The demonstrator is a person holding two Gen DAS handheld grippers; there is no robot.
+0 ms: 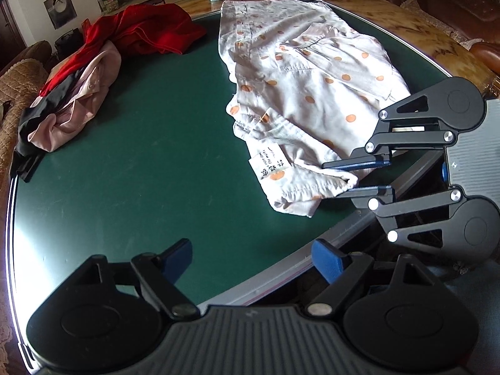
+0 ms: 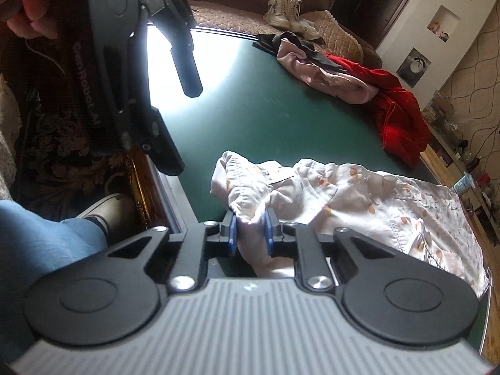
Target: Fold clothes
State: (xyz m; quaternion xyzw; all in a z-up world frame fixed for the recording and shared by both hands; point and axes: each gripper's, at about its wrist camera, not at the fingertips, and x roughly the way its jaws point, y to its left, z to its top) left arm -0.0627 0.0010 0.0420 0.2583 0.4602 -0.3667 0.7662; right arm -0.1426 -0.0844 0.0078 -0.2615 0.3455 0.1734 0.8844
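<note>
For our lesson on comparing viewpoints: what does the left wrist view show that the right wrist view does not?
Only the left wrist view shows the handwritten label on the spotted garment.

Only the right wrist view shows the pale shoes on the sofa and a person's jeans leg.

Both show the green table, the red and pink clothes pile, the open left gripper, and the right gripper pinching the garment's edge.

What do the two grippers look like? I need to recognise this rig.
Both the left gripper and right gripper have black linkage arms with round housings, silver screws, blue finger pads and a grey ribbed body. White lettering marks the left one's side.
</note>
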